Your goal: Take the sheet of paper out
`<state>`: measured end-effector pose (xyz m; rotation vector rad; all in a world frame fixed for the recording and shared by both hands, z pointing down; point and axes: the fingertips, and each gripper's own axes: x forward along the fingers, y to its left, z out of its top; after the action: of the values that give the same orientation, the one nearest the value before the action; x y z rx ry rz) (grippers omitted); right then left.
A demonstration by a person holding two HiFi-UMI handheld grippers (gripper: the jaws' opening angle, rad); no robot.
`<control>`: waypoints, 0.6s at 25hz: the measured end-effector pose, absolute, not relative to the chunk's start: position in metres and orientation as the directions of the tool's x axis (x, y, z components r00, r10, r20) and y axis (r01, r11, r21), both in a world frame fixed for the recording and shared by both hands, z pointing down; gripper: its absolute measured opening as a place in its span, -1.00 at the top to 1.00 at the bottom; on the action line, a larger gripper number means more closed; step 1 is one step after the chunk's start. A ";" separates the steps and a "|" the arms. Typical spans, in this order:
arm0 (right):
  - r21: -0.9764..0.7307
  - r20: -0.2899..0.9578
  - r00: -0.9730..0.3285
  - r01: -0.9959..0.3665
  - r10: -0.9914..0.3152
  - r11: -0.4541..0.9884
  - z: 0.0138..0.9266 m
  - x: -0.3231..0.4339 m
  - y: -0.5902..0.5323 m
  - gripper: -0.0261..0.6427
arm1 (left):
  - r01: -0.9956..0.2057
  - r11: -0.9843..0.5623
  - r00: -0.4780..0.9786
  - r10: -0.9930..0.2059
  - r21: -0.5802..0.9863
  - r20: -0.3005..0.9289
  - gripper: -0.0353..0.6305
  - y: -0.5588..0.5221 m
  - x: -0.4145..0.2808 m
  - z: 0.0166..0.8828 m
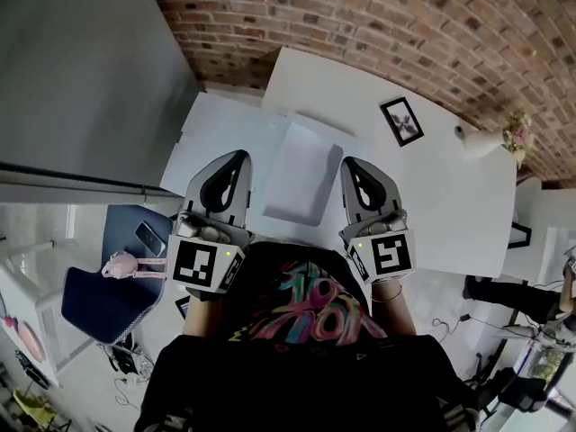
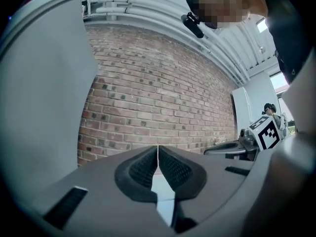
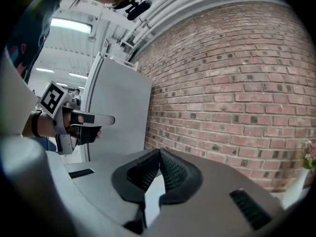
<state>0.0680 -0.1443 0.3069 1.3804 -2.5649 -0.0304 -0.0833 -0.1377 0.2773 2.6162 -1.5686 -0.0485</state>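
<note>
A pale rectangular sheet [image 1: 301, 174], perhaps in a clear sleeve, lies flat on the white table [image 1: 450, 205] in the head view. It lies between my two grippers. My left gripper [image 1: 241, 157] hovers at the sheet's left edge and my right gripper [image 1: 347, 163] at its right edge; neither touches it. The left gripper [image 2: 158, 149] has its ribbed pads pressed together with nothing between them. The right gripper [image 3: 159, 153] is shut and empty as well. Both point level toward the brick wall. Each gripper view shows the other gripper off to the side.
A small black picture frame [image 1: 402, 121] lies on the table's far side, and a white vase of flowers [image 1: 490, 140] stands at the right end. A blue chair [image 1: 108, 291] at the left holds a pink toy [image 1: 121, 265] and a phone [image 1: 148, 238]. A grey cabinet [image 1: 81, 70] stands at the far left.
</note>
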 end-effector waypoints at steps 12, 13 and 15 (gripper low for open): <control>0.109 0.256 -0.417 -0.884 -0.872 0.455 0.311 0.075 -0.154 0.88 | -0.808 -0.581 0.587 -0.808 0.095 0.045 0.81 -0.170 -0.074 0.278; 0.110 0.259 -0.413 -0.885 -0.873 0.452 0.311 0.075 -0.154 0.88 | -0.805 -0.585 0.591 -0.805 0.095 0.048 0.81 -0.170 -0.073 0.279; 0.113 0.265 -0.408 -0.887 -0.874 0.448 0.313 0.074 -0.153 0.88 | -0.802 -0.589 0.595 -0.802 0.097 0.049 0.81 -0.171 -0.074 0.282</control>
<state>0.0737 -0.1529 0.3125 1.5128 -2.4182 0.0652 -0.0740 -0.1707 0.2815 2.7073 -1.3671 0.0010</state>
